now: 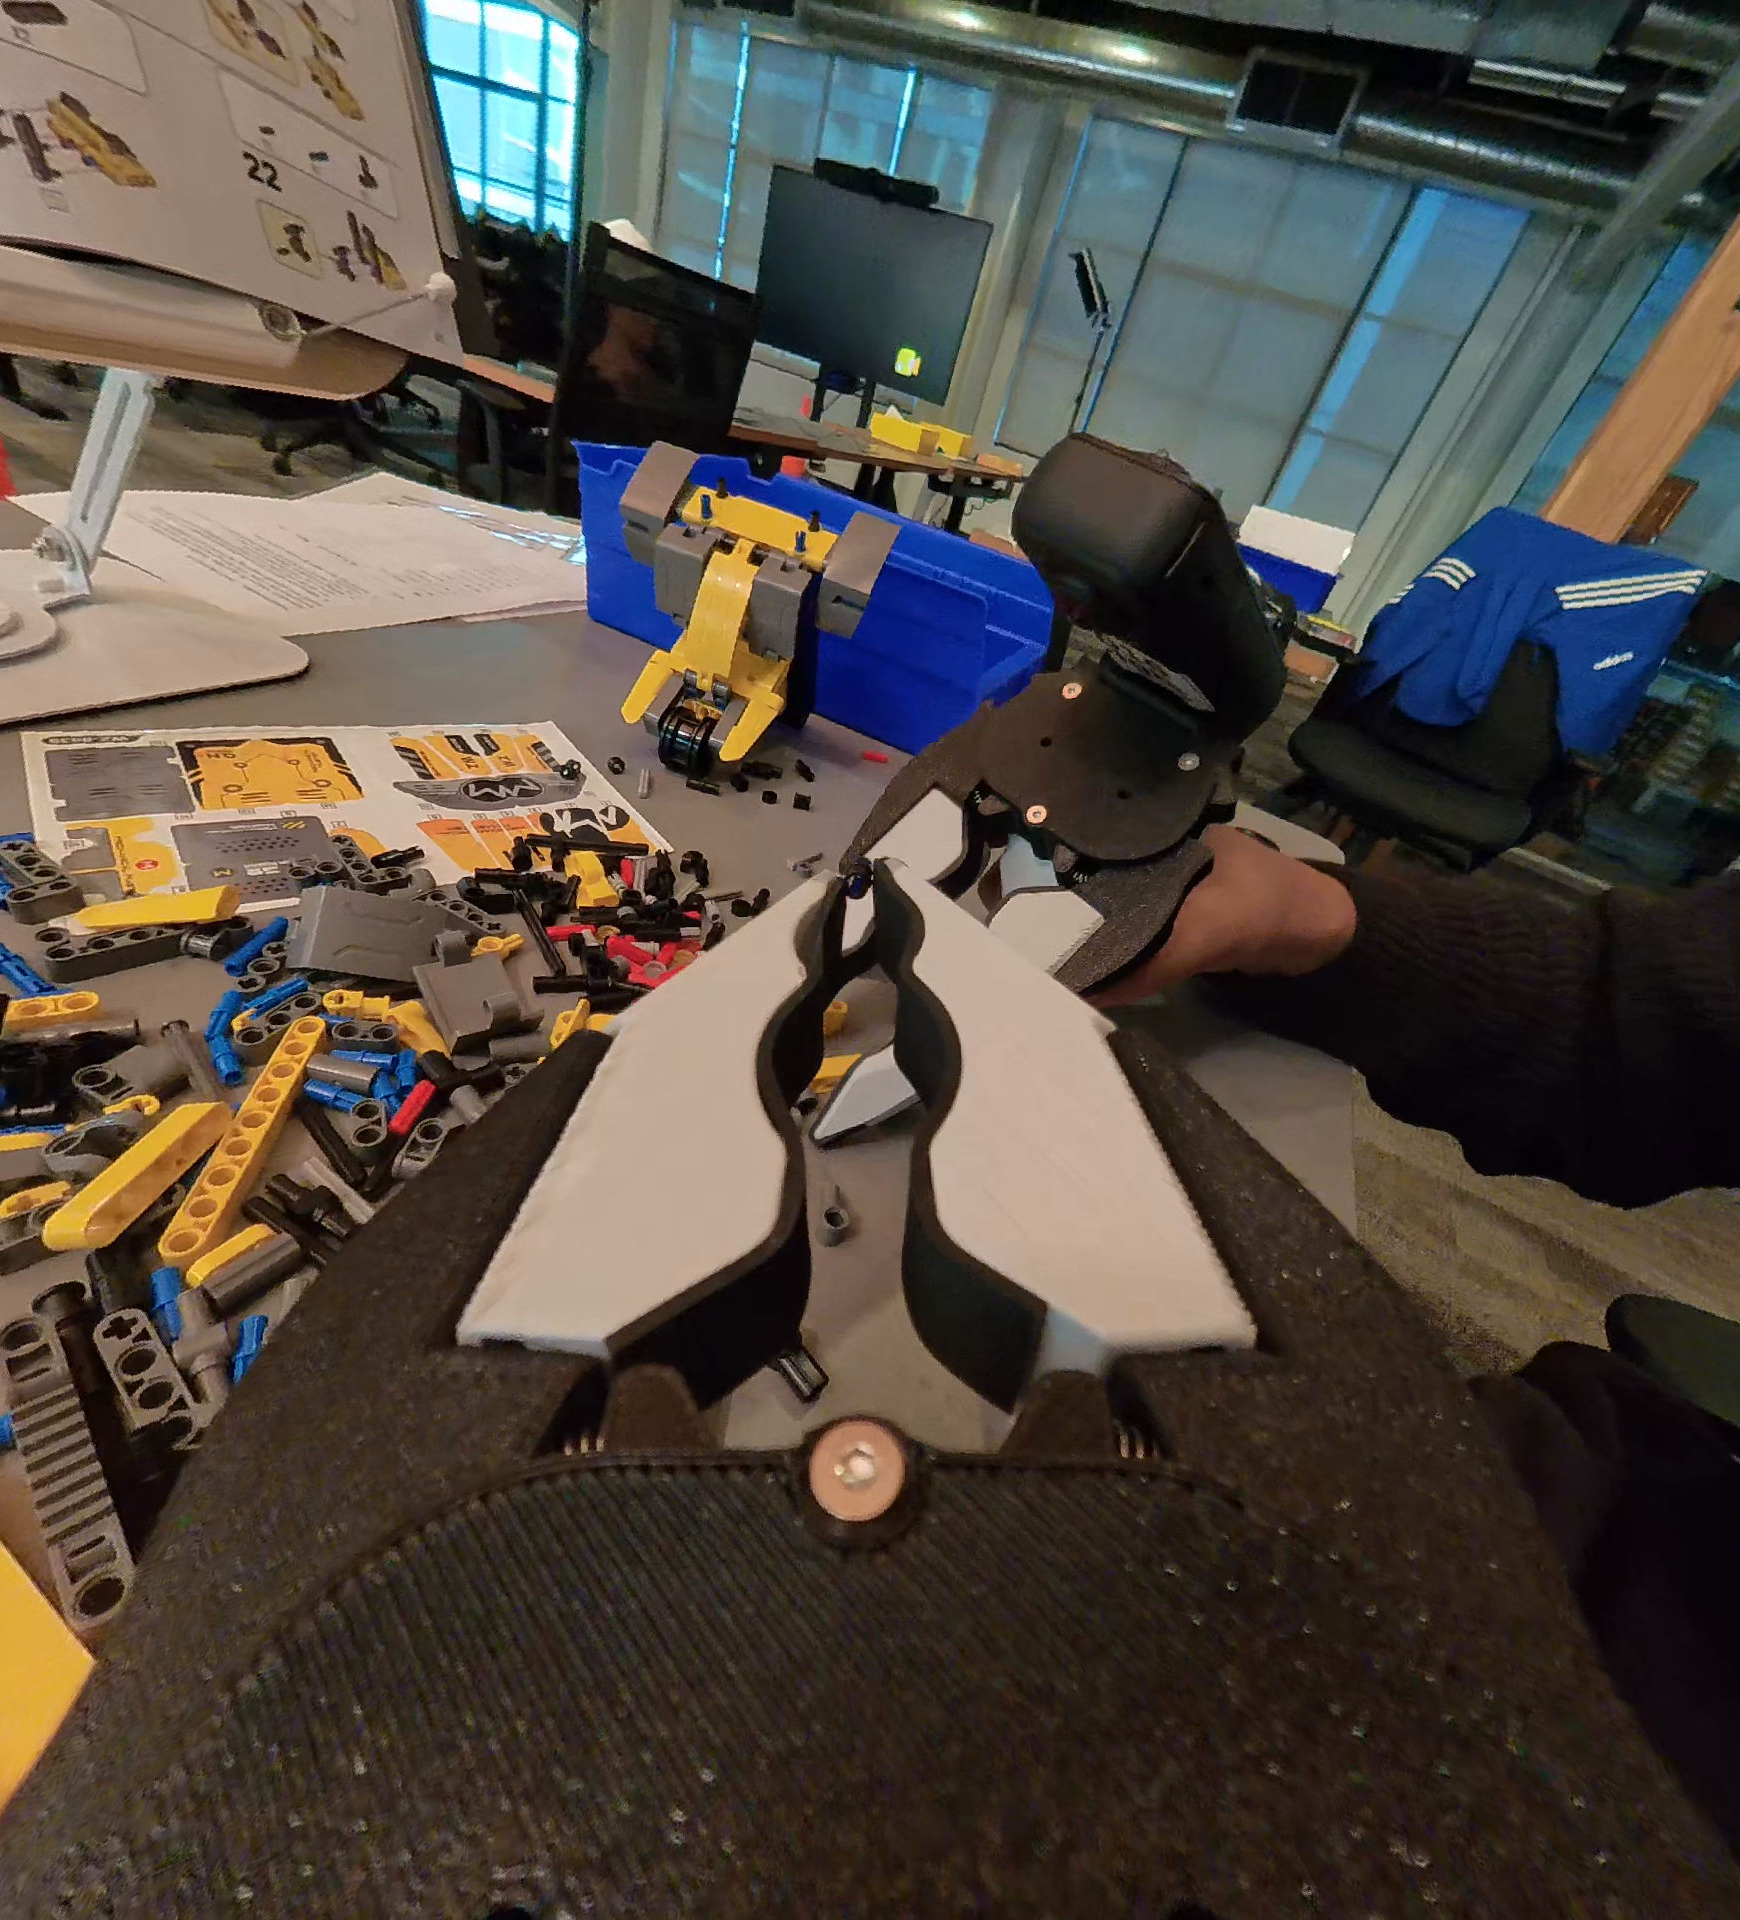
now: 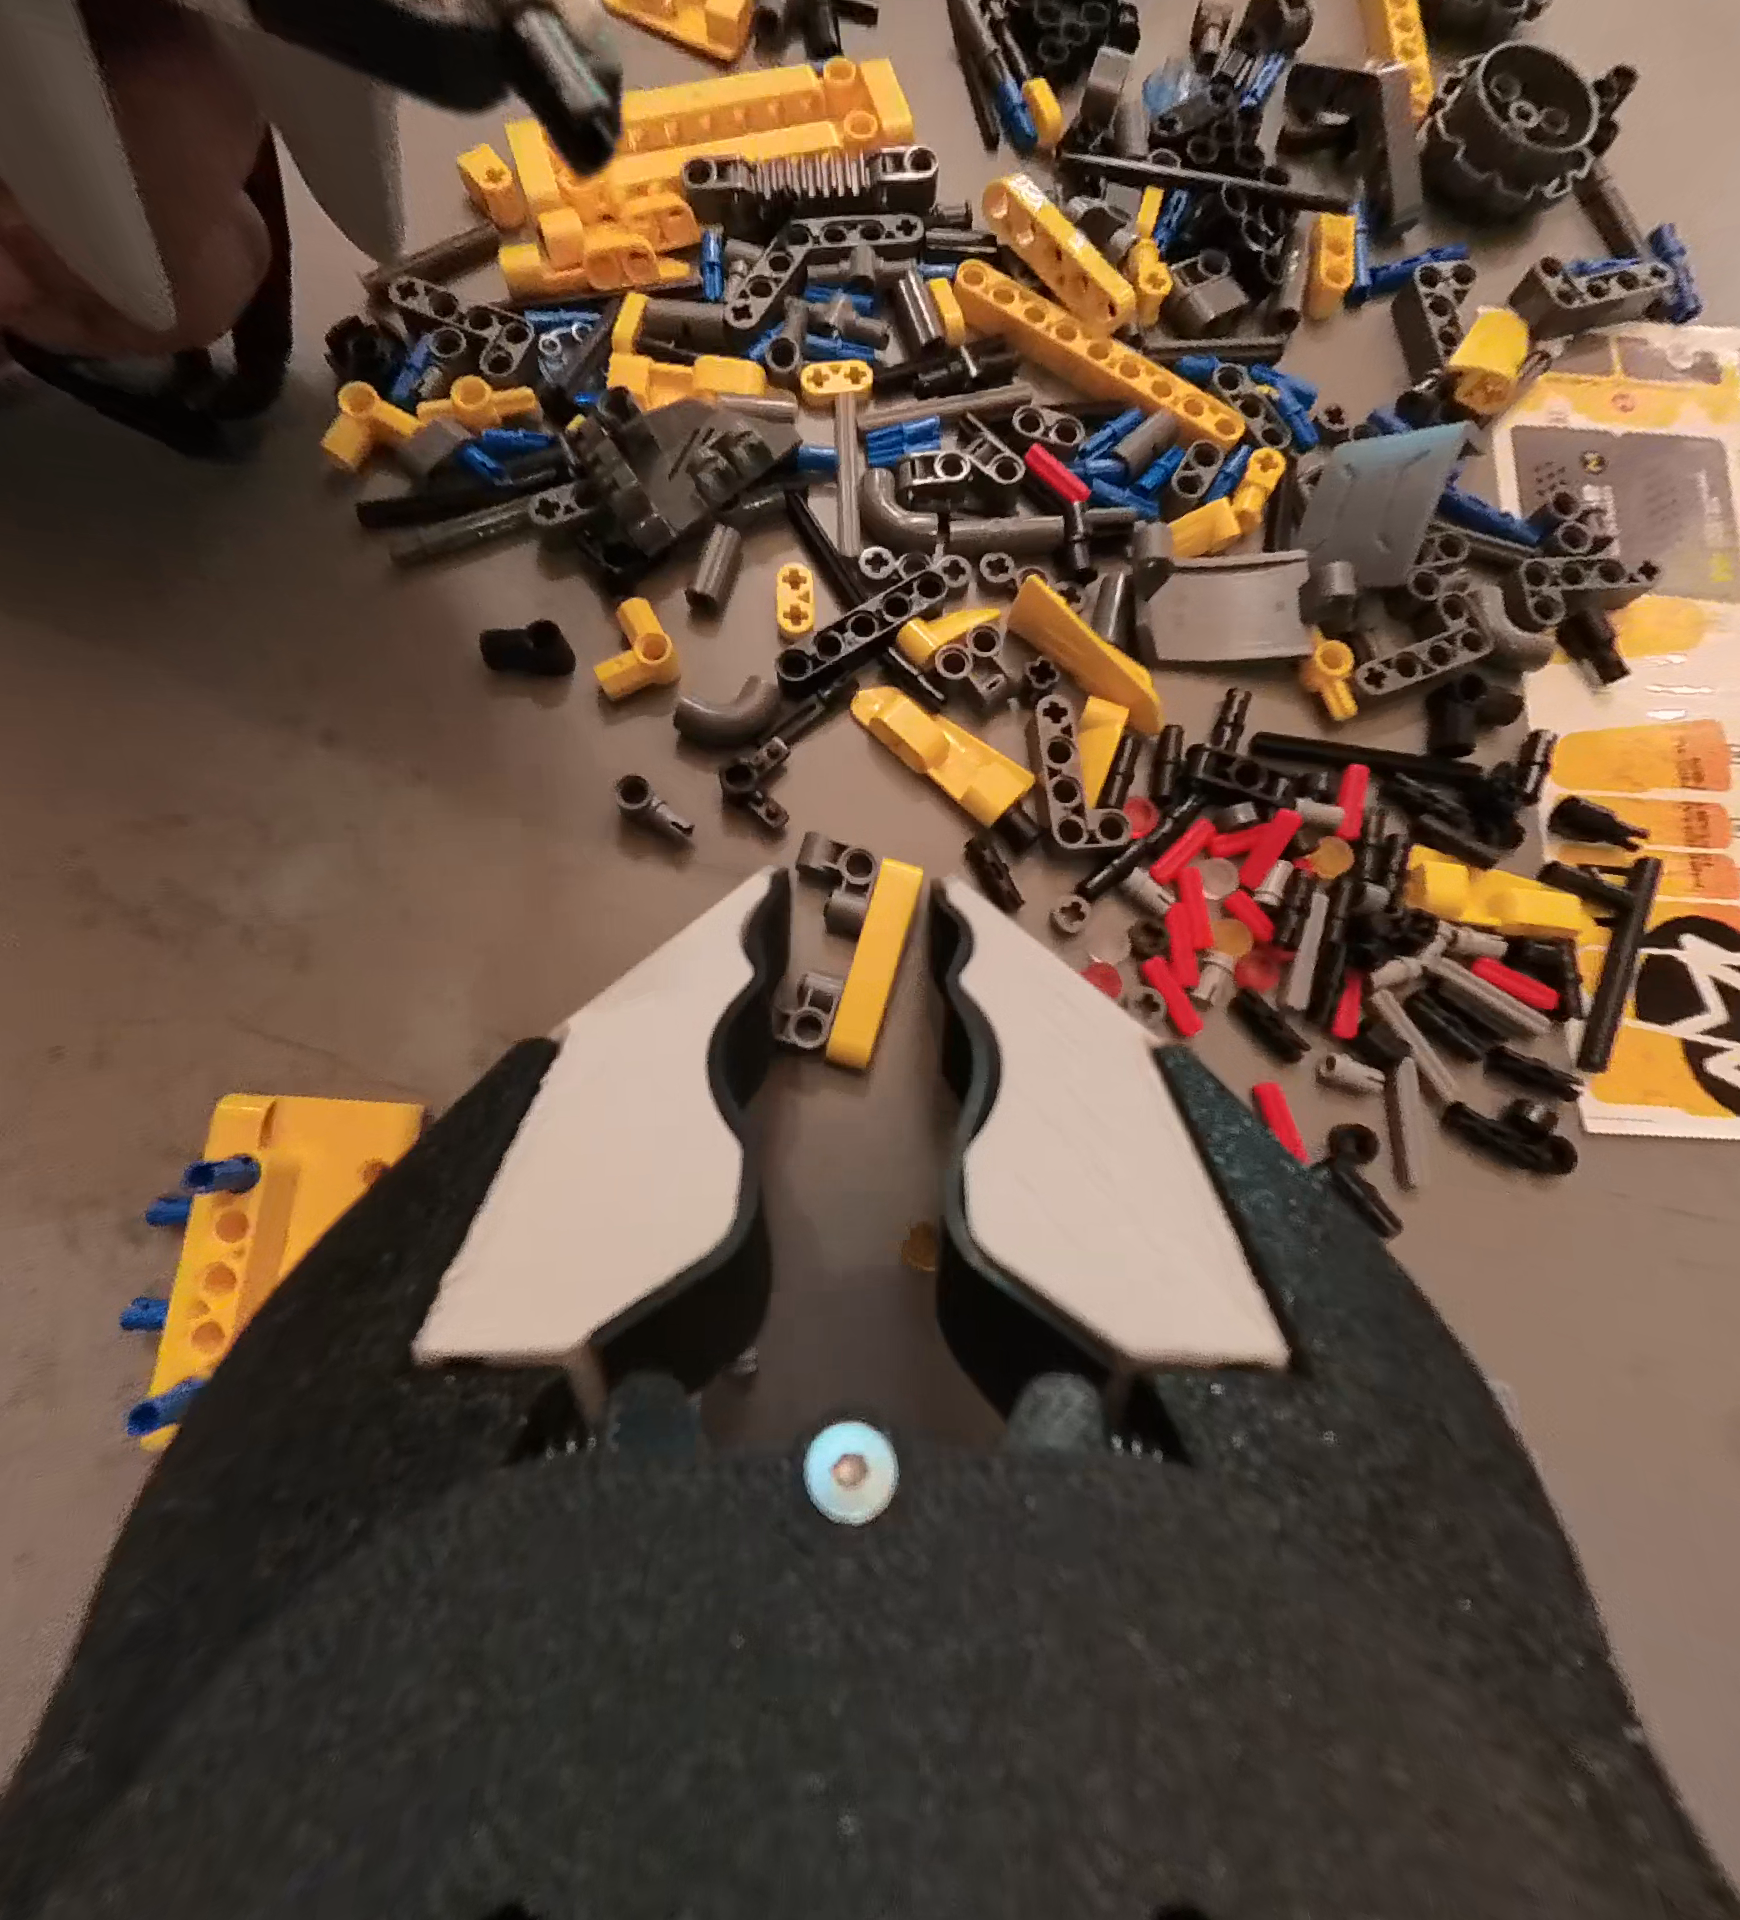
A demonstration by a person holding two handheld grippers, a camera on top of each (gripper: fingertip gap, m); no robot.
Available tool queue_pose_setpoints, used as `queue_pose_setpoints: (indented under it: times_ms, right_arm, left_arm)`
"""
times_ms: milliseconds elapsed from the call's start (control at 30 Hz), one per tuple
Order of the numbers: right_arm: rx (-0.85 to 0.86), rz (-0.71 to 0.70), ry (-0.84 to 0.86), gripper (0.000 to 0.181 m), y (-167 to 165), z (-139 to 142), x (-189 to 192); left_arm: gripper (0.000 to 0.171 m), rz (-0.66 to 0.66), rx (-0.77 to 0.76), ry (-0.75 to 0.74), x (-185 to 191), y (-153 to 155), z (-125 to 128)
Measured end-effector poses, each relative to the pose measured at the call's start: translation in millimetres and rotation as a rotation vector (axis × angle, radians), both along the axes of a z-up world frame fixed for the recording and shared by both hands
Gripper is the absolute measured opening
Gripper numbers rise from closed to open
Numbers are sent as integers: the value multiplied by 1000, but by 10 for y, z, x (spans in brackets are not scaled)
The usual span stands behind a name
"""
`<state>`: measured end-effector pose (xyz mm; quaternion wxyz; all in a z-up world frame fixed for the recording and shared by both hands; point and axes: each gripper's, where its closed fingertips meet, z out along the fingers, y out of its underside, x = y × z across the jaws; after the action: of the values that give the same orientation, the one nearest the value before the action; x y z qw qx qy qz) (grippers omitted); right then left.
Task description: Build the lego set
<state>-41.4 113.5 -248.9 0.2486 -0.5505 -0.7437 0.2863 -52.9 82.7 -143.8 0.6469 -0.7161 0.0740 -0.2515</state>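
Observation:
My left gripper (image 1: 850, 885) is shut on a small black pin, held above the grey table (image 2: 222, 727). The pin (image 2: 575, 94) and one pale finger (image 2: 118, 208) of that gripper show at the top left of the right wrist view. My right gripper (image 2: 858, 888) is open and points down at the table. A short yellow beam with grey connectors (image 2: 876, 956) lies on the table between its fingers. A hand holds the right gripper's body (image 1: 1084, 748) just behind my left fingertips.
A pile of loose yellow, black, blue, grey and red pieces (image 2: 949, 416) covers the table, with a sticker sheet (image 2: 1676, 831) beside it. A yellow block with blue pins (image 2: 253, 1247) lies near. A part-built yellow-grey model (image 1: 731, 613) leans on a blue bin (image 1: 928, 644). A booklet (image 1: 170, 135) sits on a stand. Some 11 centimetres of space lies between my two pairs of fingers. Left tips and right tips are each some 25 centimetres from the part-built yellow-grey model (image 1: 731, 613).

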Motion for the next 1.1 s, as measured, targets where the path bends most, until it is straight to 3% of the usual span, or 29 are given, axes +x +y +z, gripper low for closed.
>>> queue_pose_setpoints:
  times_ms: [300,500,633,733,1100]
  right_arm:
    - [46,43,55,17,9,84,-25]
    - [173,216,414,16,-158,701,-28]
    - [261,334,590,15,-338,980,97]
    - [254,352,602,15,-376,1019,133]
    - [192,394,575,15,-339,1023,208]
  left_arm:
    - [3,-33,0,-42,27,-3,11]
    - [4,-97,6,-135,68,-42,55]
    - [4,-188,-18,-294,83,-78,86]
    - [3,-240,-60,-356,130,-75,57]
    - [3,-312,-102,-300,293,-107,7]
